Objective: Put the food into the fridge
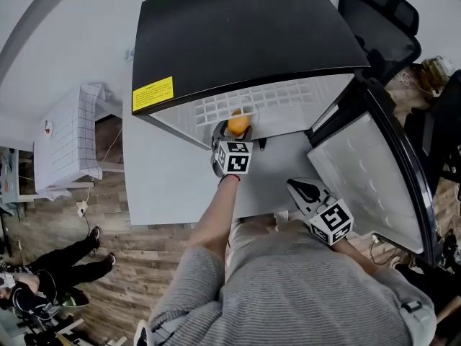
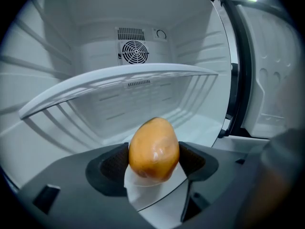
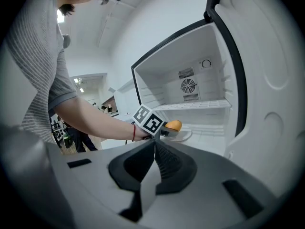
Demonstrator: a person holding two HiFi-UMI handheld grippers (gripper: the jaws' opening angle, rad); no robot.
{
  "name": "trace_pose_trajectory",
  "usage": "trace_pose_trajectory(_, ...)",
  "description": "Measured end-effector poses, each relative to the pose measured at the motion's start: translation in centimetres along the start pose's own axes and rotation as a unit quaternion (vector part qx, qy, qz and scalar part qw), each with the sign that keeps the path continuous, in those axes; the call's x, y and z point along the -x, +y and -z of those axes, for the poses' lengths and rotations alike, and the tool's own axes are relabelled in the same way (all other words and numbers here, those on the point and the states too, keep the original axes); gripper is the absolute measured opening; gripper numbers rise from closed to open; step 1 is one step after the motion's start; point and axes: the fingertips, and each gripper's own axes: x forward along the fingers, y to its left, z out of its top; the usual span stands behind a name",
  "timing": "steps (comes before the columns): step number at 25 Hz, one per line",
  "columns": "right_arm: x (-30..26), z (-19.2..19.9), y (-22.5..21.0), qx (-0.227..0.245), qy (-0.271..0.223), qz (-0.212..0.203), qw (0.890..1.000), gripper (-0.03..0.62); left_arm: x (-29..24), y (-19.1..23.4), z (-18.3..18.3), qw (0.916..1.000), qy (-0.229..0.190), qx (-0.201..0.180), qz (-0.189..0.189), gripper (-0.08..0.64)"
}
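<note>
Your left gripper grips the one orange fruit in its jaws at the open fridge's mouth, lower than its single shelf — your right gripper's jaws are pressed together, outside.

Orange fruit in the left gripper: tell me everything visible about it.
The orange fruit is egg-shaped, smooth and glossy, orange-yellow. It stands upright, narrow end up, clamped on both sides by the jaws of the left gripper. It is at the mouth of the open fridge, below the level of the white shelf, touching nothing else visible.
</note>
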Motion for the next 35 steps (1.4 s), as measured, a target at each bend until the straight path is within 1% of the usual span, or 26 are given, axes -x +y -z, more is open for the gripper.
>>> trace_pose_trajectory(6, 0.1, 0.7, -0.5, -0.002, 0.01, 0.002, 1.0, 0.011, -2.3, 0.7, 0.6, 0.9998, 0.017, -0.002, -0.008, 0.337)
trace_pose_trajectory(14, 0.4, 1.4, -0.9, -0.004, 0.023, 0.007, 1.0, 0.011, -4.3, 1.4, 0.5, 0.9995, 0.027, -0.009, -0.014, 0.337)
trace_pose_trajectory(20, 0.5, 0.8, -1.1, -0.002, 0.028, 0.017, 0.999, 0.011, -4.7, 1.4, 0.1, 0.9993, 0.023, -0.021, -0.019, 0.337)
trace_pose_trajectory(25, 0.5, 1.9, -1.1, -0.007, 0.025, 0.009, 1.0, 0.011, -4.7, 1.3, 0.3, 0.9992, 0.024, -0.025, -0.019, 0.337)
trace_pose_trajectory(30, 0.6, 1.4, -0.8, 0.0, 0.026, 0.008, 1.0, 0.011, -4.7, 1.2, 0.3, 0.9989, 0.024, -0.035, -0.021, 0.337)
trace_pose_trajectory(35, 0.9, 1.6, -0.8, -0.005, 0.025, 0.01, 1.0, 0.011, -4.7, 1.3, 0.2, 0.9986, 0.023, -0.043, -0.018, 0.338)
